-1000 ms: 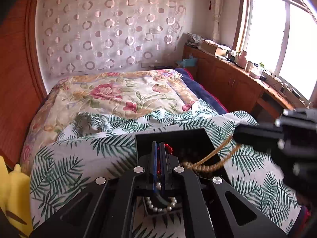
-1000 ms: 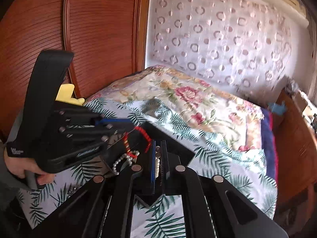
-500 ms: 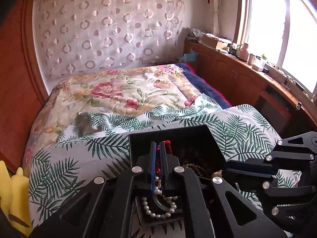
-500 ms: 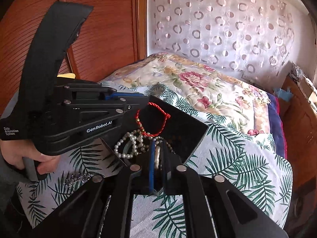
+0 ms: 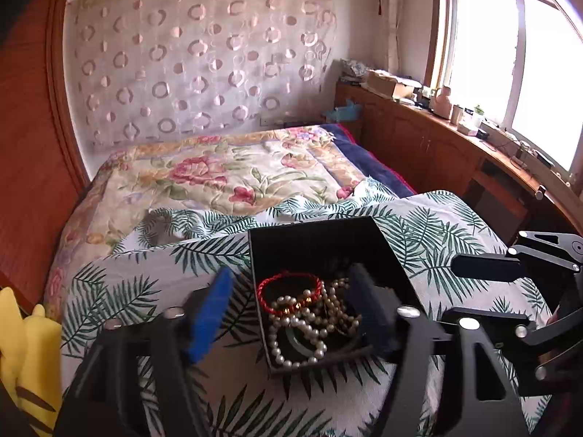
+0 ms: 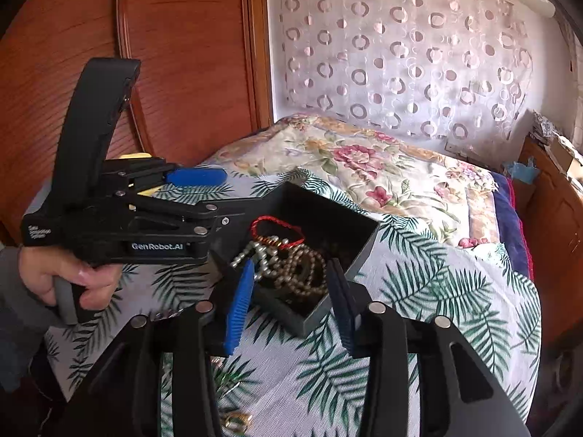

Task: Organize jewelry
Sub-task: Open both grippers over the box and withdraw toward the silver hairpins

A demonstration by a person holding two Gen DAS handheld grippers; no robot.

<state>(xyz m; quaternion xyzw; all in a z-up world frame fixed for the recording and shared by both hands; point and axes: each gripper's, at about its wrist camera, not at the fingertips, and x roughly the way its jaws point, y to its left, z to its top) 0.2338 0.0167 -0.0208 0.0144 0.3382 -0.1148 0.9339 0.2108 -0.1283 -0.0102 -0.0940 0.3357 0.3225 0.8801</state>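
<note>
I have both grippers spread wide and empty, because the pieces they carried belong in the black box (image 5: 320, 244), which sits in the lower centre of the left wrist view on the palm-leaf sheet (image 5: 153, 269) of the bed. The left gripper (image 5: 291, 302) hangs just over the box's near edge, its blue pad (image 5: 209, 315) to the left of the frame and the dark one to the right, so whatever drops lands inside. In the box lie the red cord bracelet (image 5: 288, 291), the pearl strand (image 5: 298, 331) and a wooden bead strand (image 6: 302, 266), heaped together. The right gripper (image 6: 288, 295) straddles the box's near corner. A small gold piece (image 6: 237, 418) lies on the sheet at the bottom of the right wrist view; I judge it comes next.
</note>
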